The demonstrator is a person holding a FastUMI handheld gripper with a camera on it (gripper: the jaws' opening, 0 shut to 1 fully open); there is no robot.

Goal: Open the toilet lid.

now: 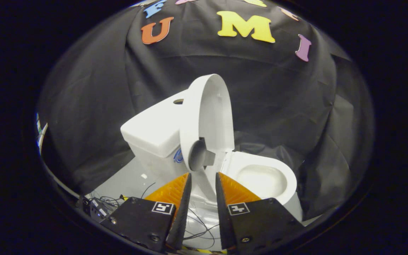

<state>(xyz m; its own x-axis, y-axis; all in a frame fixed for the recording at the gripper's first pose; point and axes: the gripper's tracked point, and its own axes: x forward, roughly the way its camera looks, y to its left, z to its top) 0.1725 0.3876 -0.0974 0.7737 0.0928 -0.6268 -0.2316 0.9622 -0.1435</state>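
Observation:
A small white toilet stands just beyond my fingers on a pale board. Its lid is raised and stands nearly upright, with its inner side facing the bowl and its back toward the tank. The bowl lies uncovered to the right of the lid. My gripper sits low in front of the toilet, its tips just below the lid's hinge end. The fingers are a narrow gap apart and open, with only the white toilet base showing between them. They hold nothing.
Thin black wires trail over the board under my fingers. A small dark device with more cables lies to the left, by the board edge. Black cloth hangs close behind and around the toilet.

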